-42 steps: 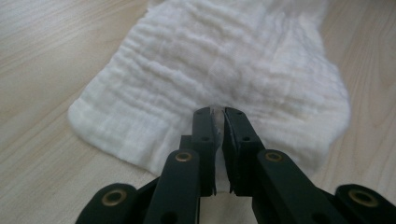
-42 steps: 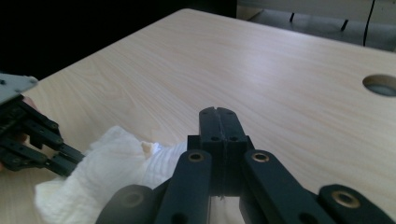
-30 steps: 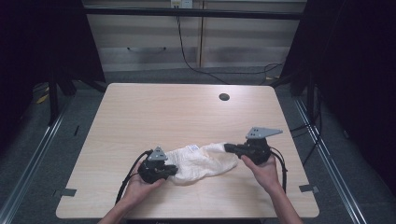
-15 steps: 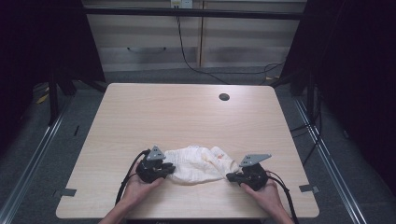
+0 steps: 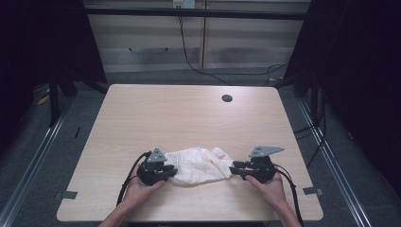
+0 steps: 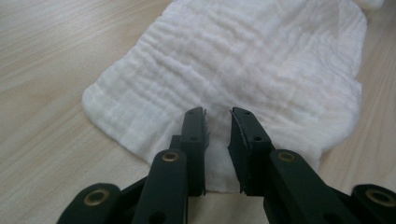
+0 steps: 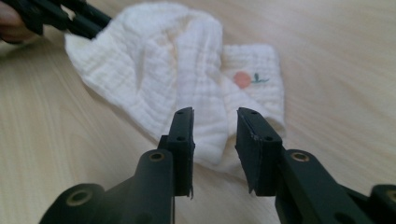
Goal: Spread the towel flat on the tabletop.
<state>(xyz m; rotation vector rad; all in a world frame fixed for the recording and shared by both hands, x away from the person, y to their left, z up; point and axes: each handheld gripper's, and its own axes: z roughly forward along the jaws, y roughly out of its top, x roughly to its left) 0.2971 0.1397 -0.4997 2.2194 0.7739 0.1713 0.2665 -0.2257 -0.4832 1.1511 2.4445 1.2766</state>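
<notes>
The white cloth (image 5: pixel 198 164) lies crumpled on the wooden table (image 5: pixel 189 118), near its front edge, between the two grippers. The left gripper (image 6: pixel 217 135) has its jaws apart over the cloth's edge; they have just been opening, with cloth between them but not pressed. The right gripper (image 7: pixel 215 140) has also just been opening, and its jaws stand apart at the other end of the cloth.

Right gripper (image 5: pixel 235 169): comes down from above the table's (image 5: pixel 189 113) right side to its near edge, at the cloth's (image 5: pixel 198 165) right end; jaws have just been opening, cloth edge between them.
Left gripper (image 5: pixel 171 171): jaws have just been opening over the cloth's left end.
Cloth: more bunched, right end drawn in.
</notes>
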